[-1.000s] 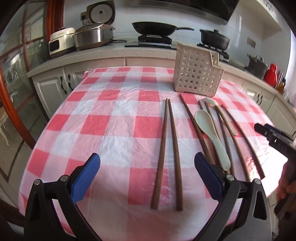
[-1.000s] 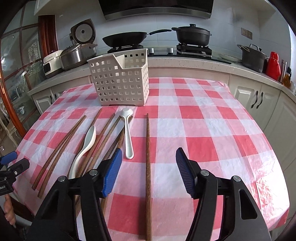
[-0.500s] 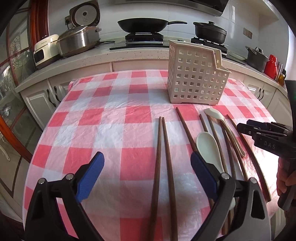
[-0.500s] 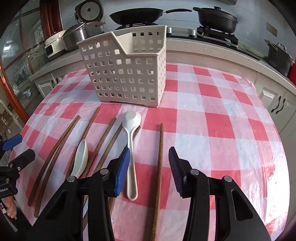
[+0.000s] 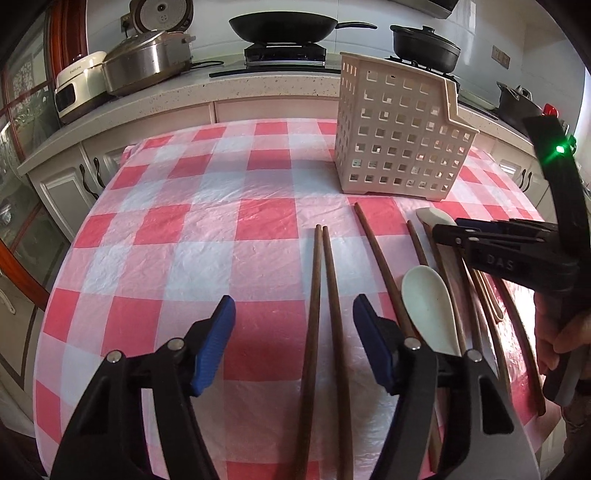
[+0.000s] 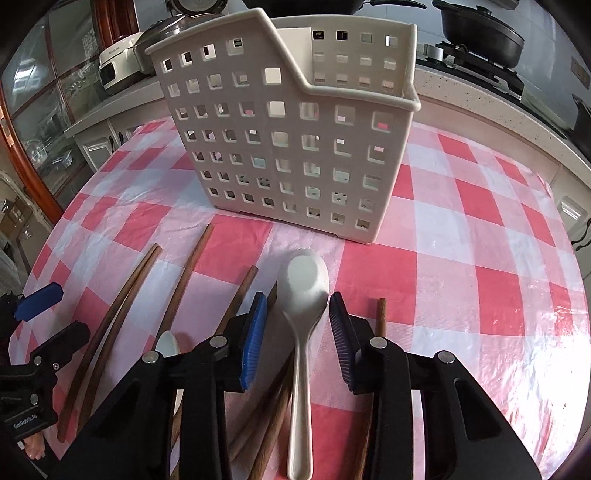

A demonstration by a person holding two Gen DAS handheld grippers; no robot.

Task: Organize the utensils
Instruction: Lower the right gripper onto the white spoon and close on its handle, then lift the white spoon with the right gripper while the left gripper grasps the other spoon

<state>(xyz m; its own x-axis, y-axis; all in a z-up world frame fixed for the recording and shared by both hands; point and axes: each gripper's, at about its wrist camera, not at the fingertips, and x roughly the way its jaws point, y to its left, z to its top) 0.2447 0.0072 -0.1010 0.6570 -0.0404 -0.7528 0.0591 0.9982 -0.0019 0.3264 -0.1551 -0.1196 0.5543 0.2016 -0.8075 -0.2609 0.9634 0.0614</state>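
While both hand-held grippers are closing, right hand-held gripper (image 6: 297,332), spread, is straddling the white ceramic spoon (image 6: 304,295); left hand-held gripper (image 5: 293,332), spread, the dark wooden chopstick pair (image 5: 325,295); next: pinch, lift toward the perforated cream plastic basket (image 6: 288,129) at 12 o'clock.

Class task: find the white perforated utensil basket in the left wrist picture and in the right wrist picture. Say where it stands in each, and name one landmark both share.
Left wrist: white basket upper right, on the checked cloth.
Right wrist: basket upper centre, large, behind a white spoon.
Shared landmark: black lidded pot on the stove.
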